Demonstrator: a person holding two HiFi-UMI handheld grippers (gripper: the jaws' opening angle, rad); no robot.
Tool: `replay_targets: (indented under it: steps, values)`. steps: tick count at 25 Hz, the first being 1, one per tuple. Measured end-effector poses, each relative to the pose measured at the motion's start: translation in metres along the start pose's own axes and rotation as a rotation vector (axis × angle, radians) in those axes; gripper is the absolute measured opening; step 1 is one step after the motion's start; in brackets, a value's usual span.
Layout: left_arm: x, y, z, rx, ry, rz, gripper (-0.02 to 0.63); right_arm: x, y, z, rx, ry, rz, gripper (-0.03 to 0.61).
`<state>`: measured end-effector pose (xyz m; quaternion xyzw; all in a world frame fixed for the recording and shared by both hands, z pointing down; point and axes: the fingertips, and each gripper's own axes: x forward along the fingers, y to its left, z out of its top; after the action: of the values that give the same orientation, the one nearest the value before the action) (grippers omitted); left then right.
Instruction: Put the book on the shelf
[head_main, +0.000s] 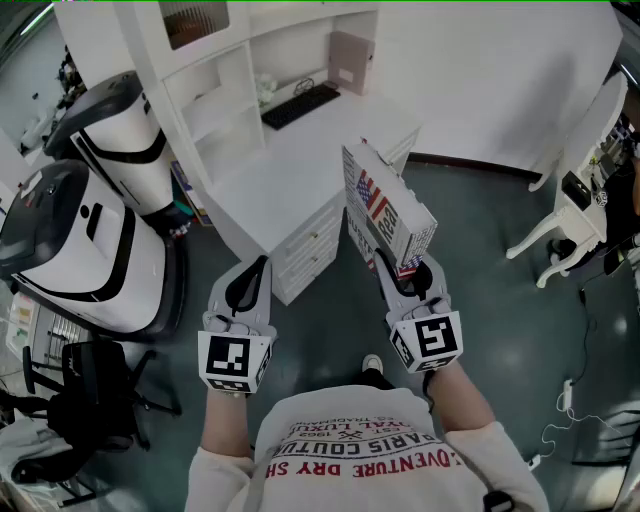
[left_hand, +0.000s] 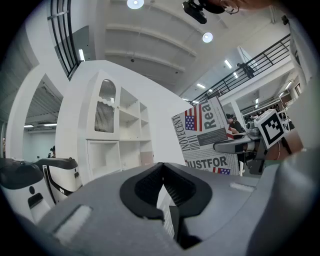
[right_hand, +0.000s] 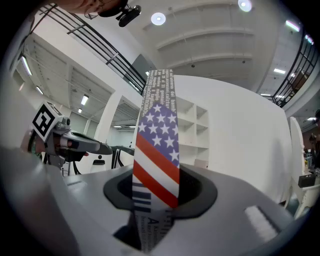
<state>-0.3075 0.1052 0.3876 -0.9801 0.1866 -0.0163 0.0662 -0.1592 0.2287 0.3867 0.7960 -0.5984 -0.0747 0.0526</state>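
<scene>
Looking down from the head view, I see the book clamped by its near end in the right tool. It stands on edge, and its long axis runs up and away from me toward the white worktop. It is in the air, well short of the shelf. The left tool sits beside it at about the same reach, apart from the book. Both forearms are stretched forward and both tools point level.

From the left gripper view, the left tool has its jaws drawn together with nothing between them. To the right the book shows its printed cover, tipped slightly, with the right tool holding its lower part. The shelf stands beyond.

From the right gripper view, the right tool grips the book edge-on. The flag-striped spine rises almost upright out of the pads. The left tool is at the left, and the shelf lies ahead.
</scene>
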Motion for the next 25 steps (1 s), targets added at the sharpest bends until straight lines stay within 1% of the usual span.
replay_targets:
  steps: [5, 10, 13, 16, 18, 20, 25]
  values:
    - [0.000, 0.002, -0.001, -0.022, -0.001, -0.009, 0.006, 0.001, 0.001, -0.001, 0.001, 0.007, -0.008, 0.149]
    - [0.001, 0.005, -0.006, -0.027, 0.006, -0.011, 0.006, 0.000, 0.000, -0.005, 0.000, 0.019, -0.022, 0.149]
    - [0.006, 0.009, -0.018, -0.039, 0.011, -0.012, 0.005, 0.003, -0.003, -0.012, 0.022, 0.012, -0.034, 0.149]
    - [0.013, 0.010, -0.034, -0.039, 0.019, -0.022, 0.006, 0.011, -0.005, -0.022, 0.058, -0.010, -0.027, 0.149]
    - [0.027, 0.004, -0.036, -0.028, 0.027, -0.012, 0.006, 0.017, -0.021, -0.027, 0.054, -0.018, -0.018, 0.149]
    - [0.051, -0.005, -0.031, -0.020, 0.038, 0.012, 0.006, 0.028, -0.049, -0.031, 0.057, -0.018, 0.000, 0.149]
    - [0.119, -0.015, -0.027, -0.011, 0.057, 0.087, 0.005, 0.076, -0.113, -0.052, 0.088, -0.010, 0.072, 0.149]
